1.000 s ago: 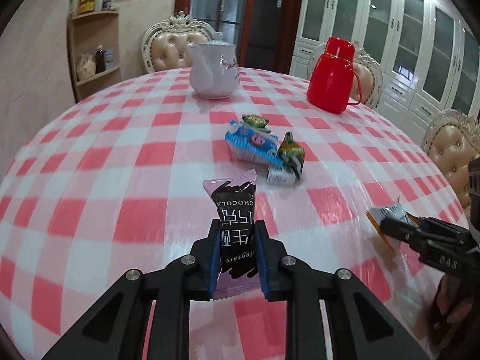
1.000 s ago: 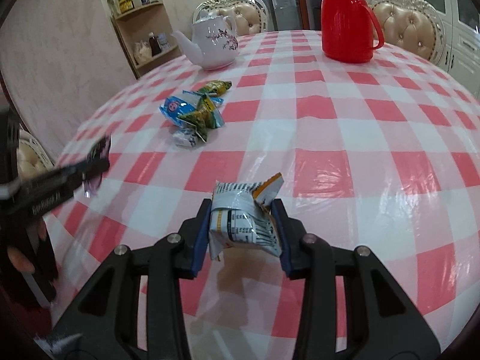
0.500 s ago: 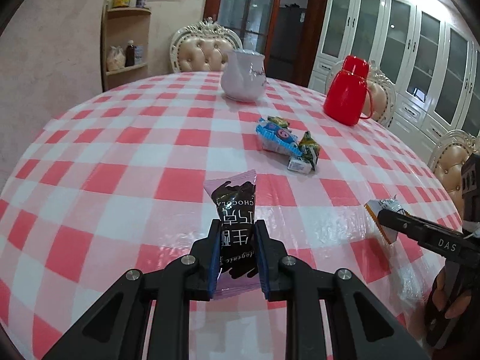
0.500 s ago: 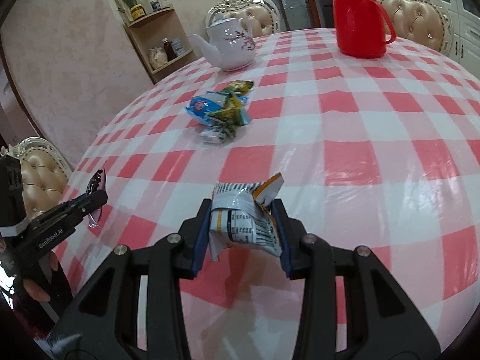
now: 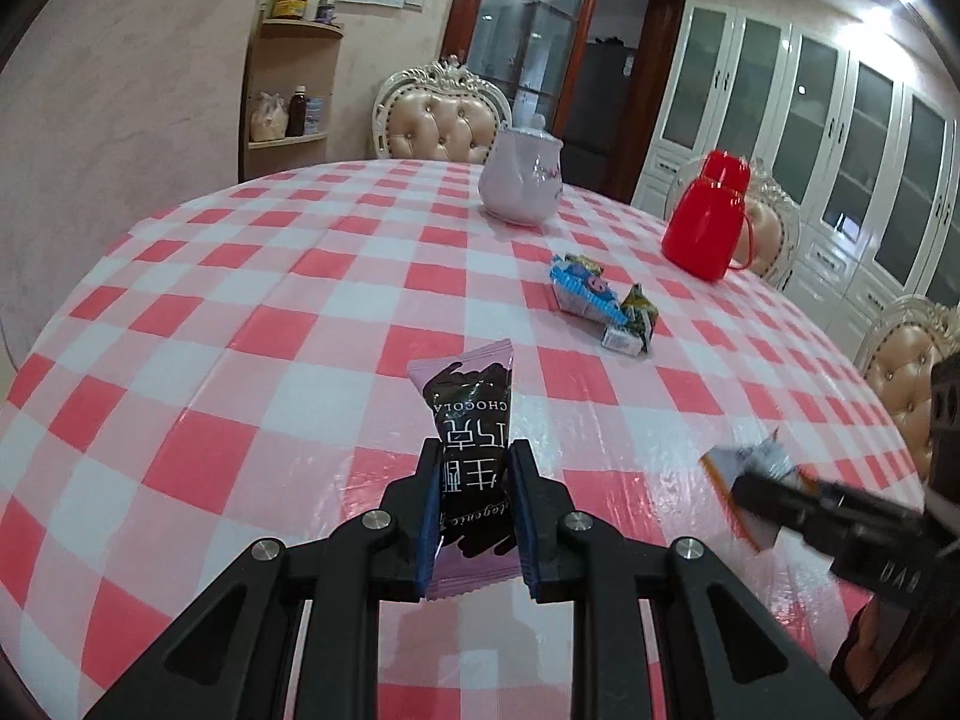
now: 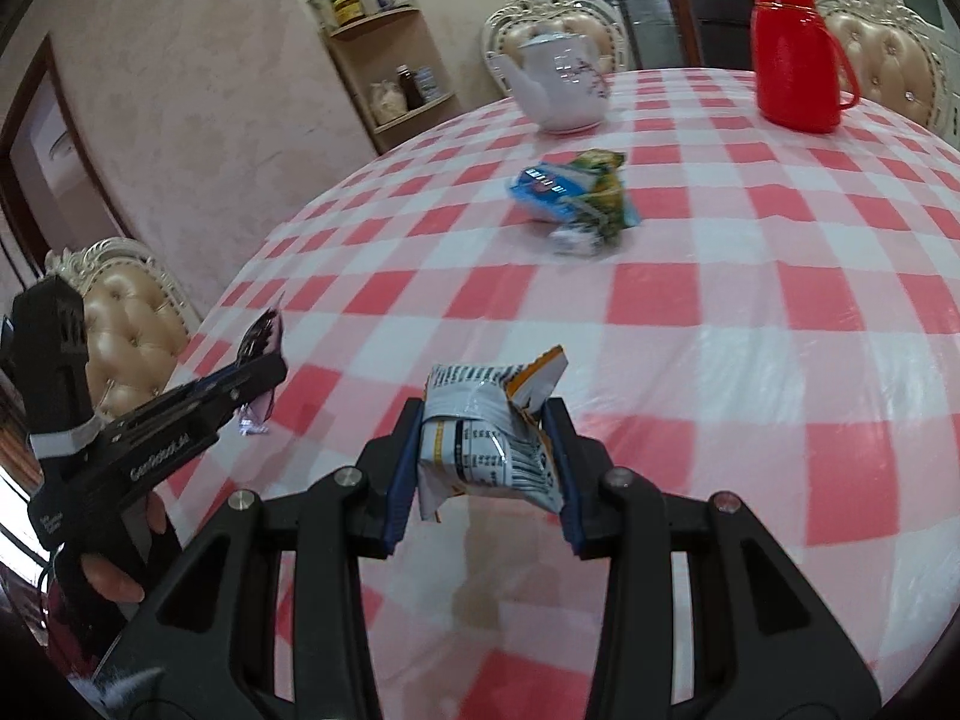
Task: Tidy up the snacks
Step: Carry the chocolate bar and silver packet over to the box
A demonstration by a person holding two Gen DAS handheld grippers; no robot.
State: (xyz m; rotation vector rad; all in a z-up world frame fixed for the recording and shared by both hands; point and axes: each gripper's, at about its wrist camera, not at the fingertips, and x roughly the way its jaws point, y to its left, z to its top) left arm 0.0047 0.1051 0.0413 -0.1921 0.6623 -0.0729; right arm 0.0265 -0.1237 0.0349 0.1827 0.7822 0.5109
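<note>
My left gripper [image 5: 472, 456] is shut on a purple and black chocolate packet [image 5: 470, 420], held above the near part of the checked table [image 5: 240, 324]. My right gripper [image 6: 487, 414] is shut on a crumpled silver and orange snack packet [image 6: 486, 426], also held above the table. The right gripper with its packet shows at the right of the left wrist view [image 5: 744, 480]. The left gripper with its packet shows at the left of the right wrist view [image 6: 261, 360]. A small pile of blue, green and white snack packets [image 5: 600, 300] lies at the table's middle, also in the right wrist view [image 6: 576, 198].
A white teapot [image 5: 521, 180] and a red thermos jug [image 5: 708, 222] stand at the far side of the table. Padded chairs [image 5: 444, 126] surround the table. A corner shelf [image 5: 294, 90] and white cabinets [image 5: 840, 120] line the walls.
Both grippers have risen and pulled back from the table with their packets; the snack pile and the teapot now look farther away. Both grips are unchanged.
</note>
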